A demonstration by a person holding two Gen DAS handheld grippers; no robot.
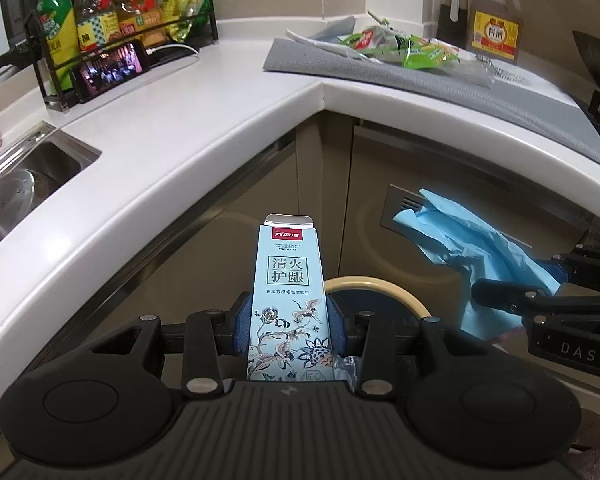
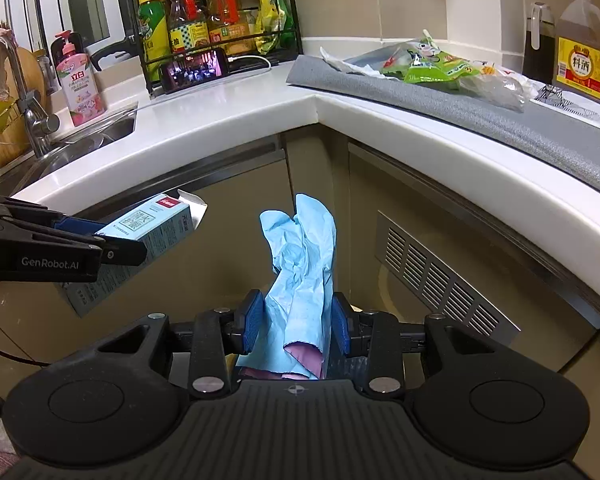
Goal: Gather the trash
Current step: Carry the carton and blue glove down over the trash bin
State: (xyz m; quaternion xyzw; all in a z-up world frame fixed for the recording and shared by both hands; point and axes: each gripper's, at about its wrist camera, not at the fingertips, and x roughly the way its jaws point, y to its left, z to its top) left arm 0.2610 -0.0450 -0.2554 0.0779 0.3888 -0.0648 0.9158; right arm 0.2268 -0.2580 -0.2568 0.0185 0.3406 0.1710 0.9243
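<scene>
A white L-shaped countertop was seen wrapping round a corner above beige cabinet doors. A grey mat lay on its right arm, and a heap of green wrappers and clear plastic remained on the mat, well apart from both grippers. Below the counter edge, the rim of a round bin was partly visible just beyond the left gripper. That gripper was clamped on a pale blue toothpaste carton, held upright with its top flap open. The right gripper was closed on a crumpled blue glove, its fingers pointing upward. The step in hand was judged to be carriage of both items to the bin; the next move would require each to be brought over the rim and released.
</scene>
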